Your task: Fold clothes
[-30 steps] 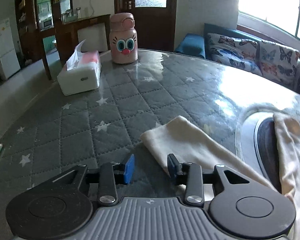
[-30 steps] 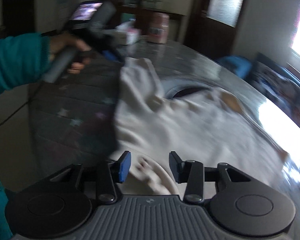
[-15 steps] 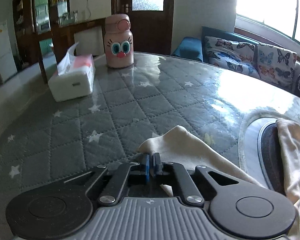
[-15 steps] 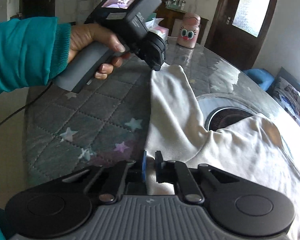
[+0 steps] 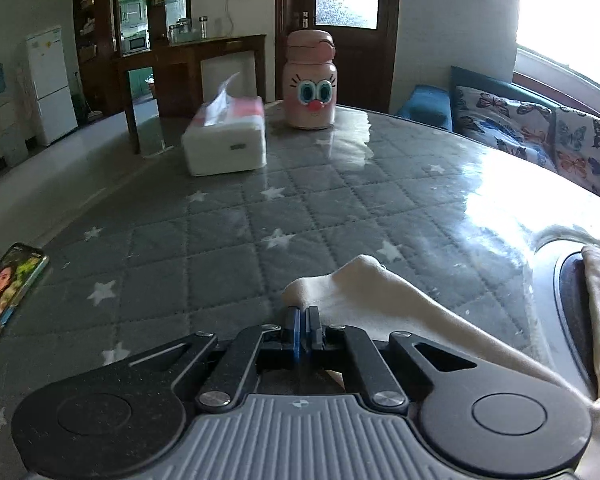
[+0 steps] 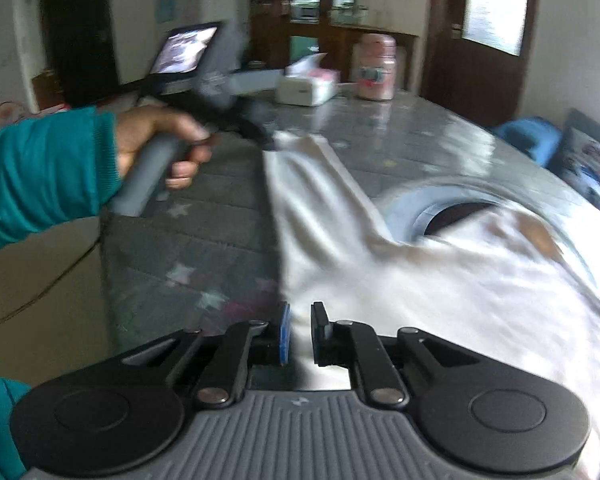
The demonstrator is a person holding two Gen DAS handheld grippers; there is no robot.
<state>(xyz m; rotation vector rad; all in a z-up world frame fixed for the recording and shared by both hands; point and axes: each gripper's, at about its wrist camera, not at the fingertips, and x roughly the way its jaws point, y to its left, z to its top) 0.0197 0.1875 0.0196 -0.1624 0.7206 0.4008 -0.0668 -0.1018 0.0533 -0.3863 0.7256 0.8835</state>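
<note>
A cream long-sleeved garment (image 6: 420,280) lies across the grey star-quilted table (image 5: 228,248). In the left wrist view my left gripper (image 5: 302,322) is shut on the end of its sleeve (image 5: 364,292). In the right wrist view my right gripper (image 6: 299,330) has its jaws slightly apart with the garment's edge between them. The right wrist view is blurred. It also shows my left gripper (image 6: 270,142) at the sleeve's far end, held by a hand in a teal sleeve.
A white tissue box (image 5: 224,144) and a pink cartoon-eyed bottle (image 5: 310,86) stand at the table's far side. A phone (image 5: 8,284) lies at the left edge. A round inset burner (image 6: 456,216) sits partly under the garment. A sofa with butterfly cushions (image 5: 540,132) stands beyond.
Both grippers closed on the garment. The left one now holds the sleeve end and has swung left. The right one's jaws have parted a little and its view blurs with motion.
</note>
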